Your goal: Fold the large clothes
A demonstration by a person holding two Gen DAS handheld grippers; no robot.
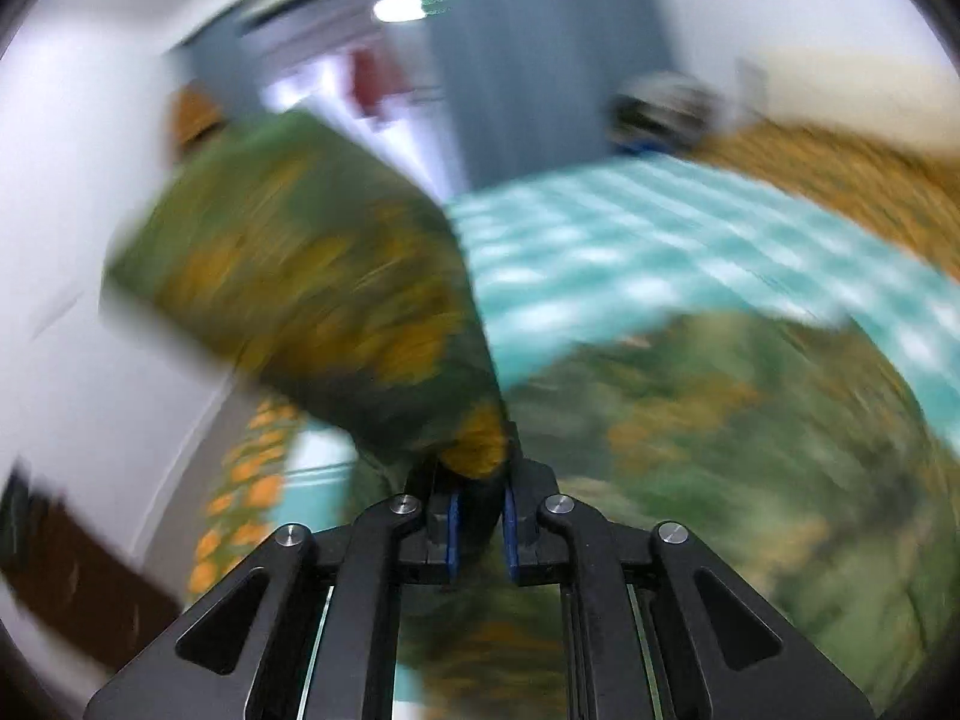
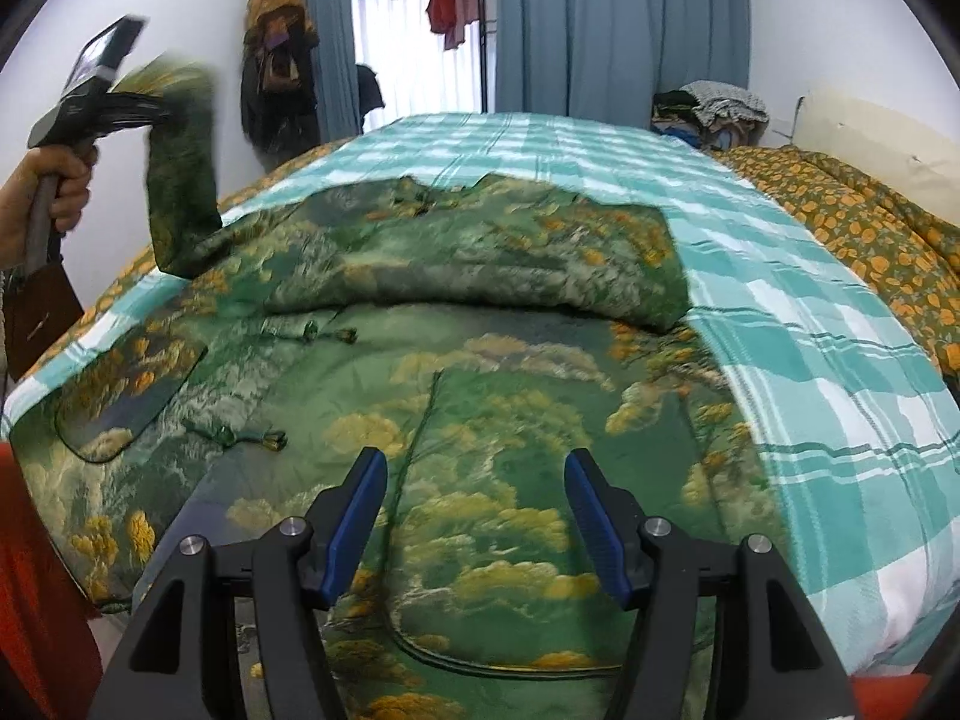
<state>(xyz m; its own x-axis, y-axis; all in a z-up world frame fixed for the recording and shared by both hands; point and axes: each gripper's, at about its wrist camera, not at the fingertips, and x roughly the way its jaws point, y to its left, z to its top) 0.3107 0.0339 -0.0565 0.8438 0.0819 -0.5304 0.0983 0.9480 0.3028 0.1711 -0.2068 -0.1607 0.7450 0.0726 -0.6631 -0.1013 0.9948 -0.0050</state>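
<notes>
Jacket (image 2: 480, 420) flat on bed (image 2: 840, 360) for folding; left gripper (image 1: 478, 480) fingers clamp raised sleeve (image 2: 180, 180); right gripper (image 2: 474, 516) fingers apart, empty.

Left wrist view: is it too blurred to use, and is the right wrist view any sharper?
Left wrist view: heavy motion smear over garment and bed; only the left hand-held gripper is crisp. Right wrist view: sharp, evenly lit, fisheye-bowed; only the lifted sleeve is blurred.

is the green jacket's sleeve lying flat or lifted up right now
Lifted. The left gripper is shut on the cuff of the sleeve, which rises off the bed while the rest of the jacket lies spread.
</notes>
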